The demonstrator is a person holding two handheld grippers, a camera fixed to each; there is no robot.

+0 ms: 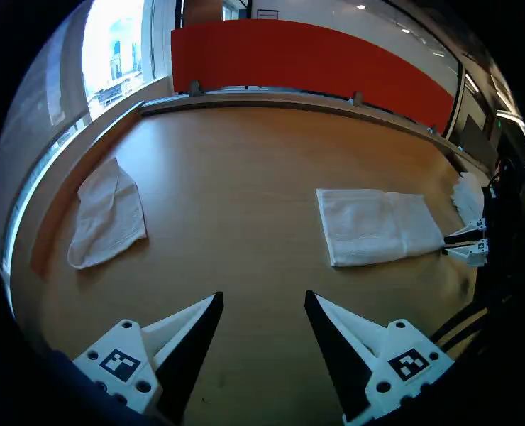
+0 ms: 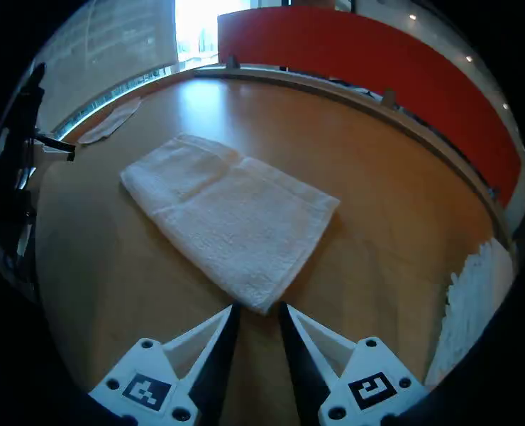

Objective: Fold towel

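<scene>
Wooden table (image 1: 248, 163) runs to a red panel (image 1: 298, 60) along its far edge, with a bright window (image 1: 113, 57) at the far left.

In the left gripper view, the towel (image 1: 376, 224) lies flat on the right half of the table. It is folded into a rectangle, with one layer stopping short of the layer beneath. A second towel (image 1: 106, 213) lies loosely folded well apart from it, near the left edge of the table. A stack of white cloth (image 1: 468, 195) sits at the far right, just beyond the folded towel.

The left gripper (image 1: 262, 305) hangs over bare wood at the near side. Its fingers are spread wide and hold nothing.

The right gripper (image 2: 258, 309) has its fingers drawn close, with a narrow gap between them. In the right gripper view the towel's near corner sits right at its fingertips. Whether the fingers pinch that corner or only flank it cannot be told. From the left gripper view, this gripper meets the right end of the towel, low over the table.
</scene>
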